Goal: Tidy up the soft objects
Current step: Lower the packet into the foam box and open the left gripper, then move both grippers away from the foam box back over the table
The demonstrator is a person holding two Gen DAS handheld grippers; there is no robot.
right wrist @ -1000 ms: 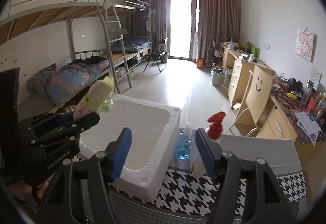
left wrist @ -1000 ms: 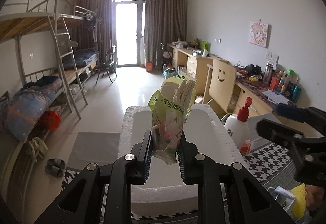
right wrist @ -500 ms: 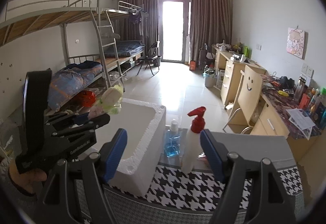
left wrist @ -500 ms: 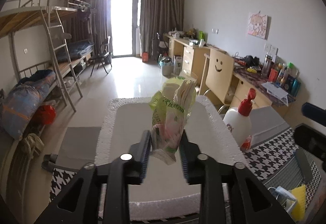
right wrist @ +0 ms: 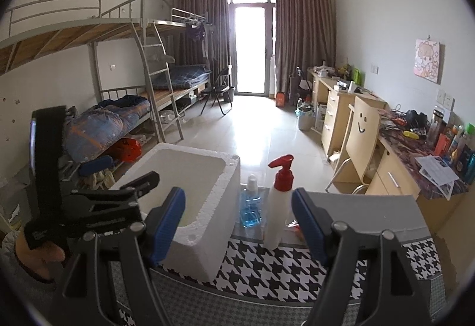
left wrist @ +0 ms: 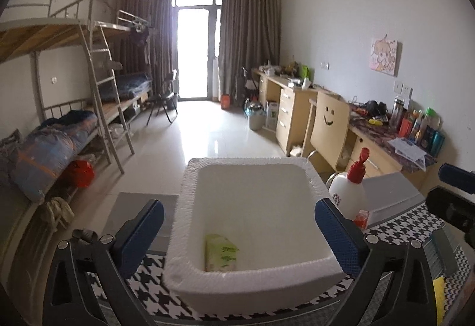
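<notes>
A green tissue pack (left wrist: 222, 253) lies flat on the floor of the white foam box (left wrist: 190, 177), near its front wall. My left gripper (left wrist: 239, 232) is open and empty, its blue pads spread wide above the box's front edge. My right gripper (right wrist: 239, 225) is open and empty, to the right of the foam box (right wrist: 228, 186), in front of the bottles. The left gripper's body also shows in the right wrist view (right wrist: 89, 207), held over the box.
A white pump bottle with a red top (right wrist: 277, 207) and a blue liquid bottle (right wrist: 251, 205) stand right of the box on the houndstooth tablecloth (right wrist: 282, 269). A yellow sponge (left wrist: 438, 296) lies at the right. A grey lid (right wrist: 365, 213) lies behind.
My left gripper opened and let go of the green tissue pack, which dropped into the foam box. The right gripper stayed open and shifted slightly.
</notes>
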